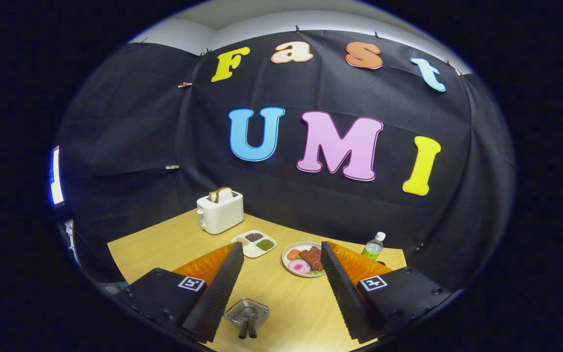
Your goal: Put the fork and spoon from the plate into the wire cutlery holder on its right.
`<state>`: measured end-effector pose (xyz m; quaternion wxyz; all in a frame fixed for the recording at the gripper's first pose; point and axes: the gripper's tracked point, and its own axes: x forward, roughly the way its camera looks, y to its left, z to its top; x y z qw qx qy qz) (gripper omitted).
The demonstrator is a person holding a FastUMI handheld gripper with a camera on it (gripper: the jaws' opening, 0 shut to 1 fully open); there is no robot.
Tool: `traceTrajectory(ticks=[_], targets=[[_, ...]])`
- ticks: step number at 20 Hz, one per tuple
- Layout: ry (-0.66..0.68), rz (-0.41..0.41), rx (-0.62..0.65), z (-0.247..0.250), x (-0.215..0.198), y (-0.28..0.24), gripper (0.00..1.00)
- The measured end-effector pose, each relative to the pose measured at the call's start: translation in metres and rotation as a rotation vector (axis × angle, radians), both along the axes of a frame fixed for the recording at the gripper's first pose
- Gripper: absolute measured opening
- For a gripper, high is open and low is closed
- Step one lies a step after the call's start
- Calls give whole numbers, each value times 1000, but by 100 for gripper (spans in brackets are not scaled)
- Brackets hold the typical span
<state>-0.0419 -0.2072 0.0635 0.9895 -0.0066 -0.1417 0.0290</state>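
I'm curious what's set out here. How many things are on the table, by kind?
Toaster: 1
Divided dish: 1
Plate of food: 1
Bottle: 1
Clear dish between the open jaws of the gripper: 1
Total: 5

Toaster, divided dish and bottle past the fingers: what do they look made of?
Toaster: looks like smooth cream plastic, matte, though painted metal is possible. Divided dish: glossy white, ceramic or melamine; hard to tell. Bottle: clear plastic, white cap, green label. The gripper hangs open above the wooden tabletop.
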Motion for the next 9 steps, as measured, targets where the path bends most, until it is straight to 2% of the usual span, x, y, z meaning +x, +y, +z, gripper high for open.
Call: traceTrajectory(ticks=[9], targets=[[-24, 10, -39, 19, -6, 5, 98]])
